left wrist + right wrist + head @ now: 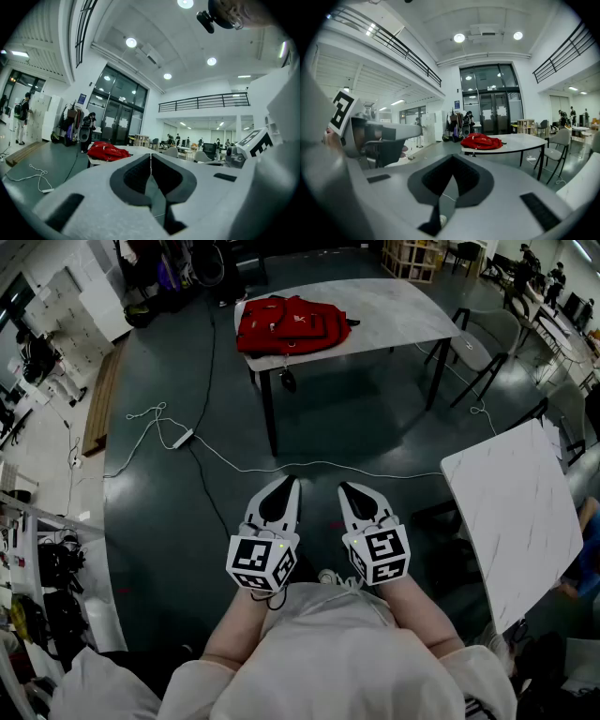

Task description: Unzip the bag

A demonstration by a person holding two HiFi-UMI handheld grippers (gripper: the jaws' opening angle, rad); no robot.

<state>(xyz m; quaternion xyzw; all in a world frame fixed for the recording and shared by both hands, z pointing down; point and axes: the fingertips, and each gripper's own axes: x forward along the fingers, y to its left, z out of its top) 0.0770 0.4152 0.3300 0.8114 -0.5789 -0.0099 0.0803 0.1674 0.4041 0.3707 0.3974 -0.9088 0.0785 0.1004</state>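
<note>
Bag (291,322): on tabletop (394,306), lying crosswise.
Left claw (284,486): together, empty, well short of tabletop, slightly nearer.
Right claw (351,491): together, empty.

Red bag (286,324) on the far table (403,306): zipper too small to resolve in any view. Far people (178,139): too small to distinguish.

Open floor (169,521) leads to the table (403,306) bearing the red bag (291,322). A white cable (309,465) crosses it, apparently lying flat. Another table (516,512) crowds the right side.
</note>
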